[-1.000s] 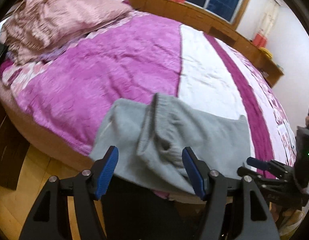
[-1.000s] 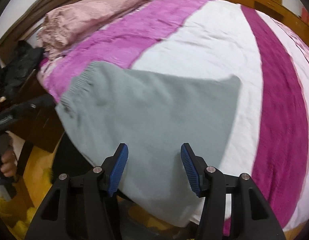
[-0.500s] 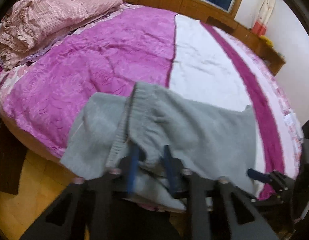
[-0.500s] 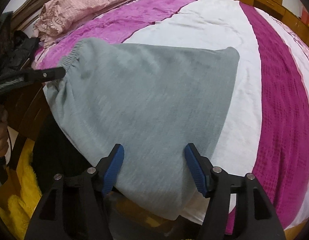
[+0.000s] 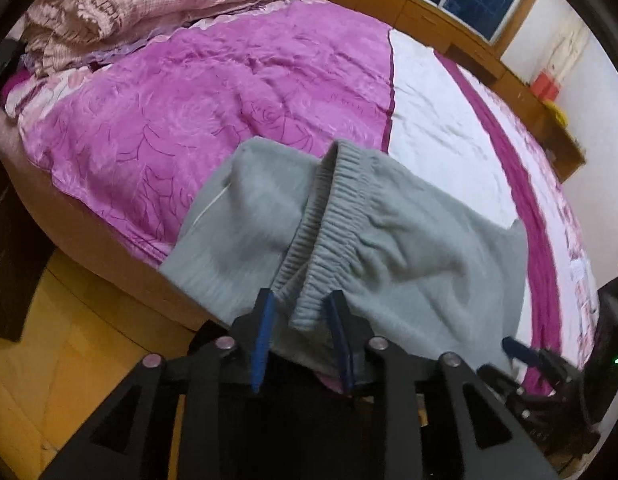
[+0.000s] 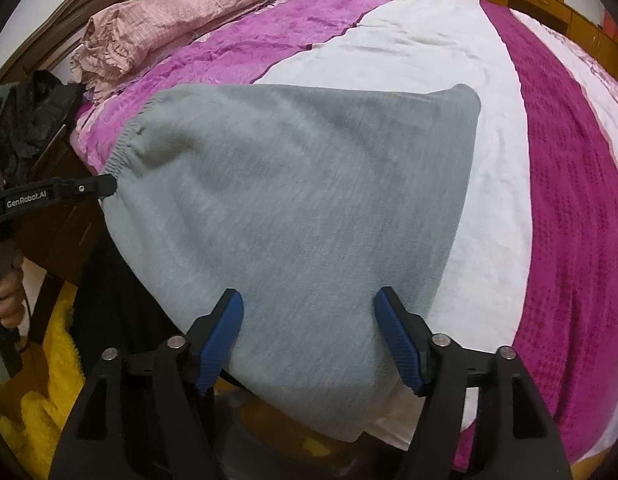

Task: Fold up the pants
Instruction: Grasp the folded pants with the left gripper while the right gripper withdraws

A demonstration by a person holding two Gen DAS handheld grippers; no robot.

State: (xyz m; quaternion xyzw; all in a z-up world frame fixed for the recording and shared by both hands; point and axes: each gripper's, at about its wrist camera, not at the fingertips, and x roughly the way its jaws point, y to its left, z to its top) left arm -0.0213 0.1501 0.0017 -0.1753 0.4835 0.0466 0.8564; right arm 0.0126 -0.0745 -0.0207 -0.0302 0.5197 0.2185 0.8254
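Observation:
Grey sweatpants (image 6: 301, 208) lie over the near edge of the bed, with the ribbed waistband (image 5: 329, 216) bunched toward me in the left wrist view. My left gripper (image 5: 303, 320) is shut on the near end of the waistband; its tip also shows in the right wrist view (image 6: 105, 186) at the pants' left edge. My right gripper (image 6: 309, 320) is open, its blue pads either side of the pants' near hanging edge, with cloth between them. It shows in the left wrist view (image 5: 521, 354) at lower right.
The bed (image 5: 237, 92) has a magenta and white cover. A pink quilt (image 6: 181, 20) is piled at its head. A wooden ledge (image 5: 489, 64) runs along the far side under a window. Wooden floor (image 5: 49, 340) and a yellow fuzzy thing (image 6: 41, 400) lie below.
My left gripper moved forward and closed on the waistband, now lifting it slightly. My right gripper moved in over the pants' near edge and stayed open.

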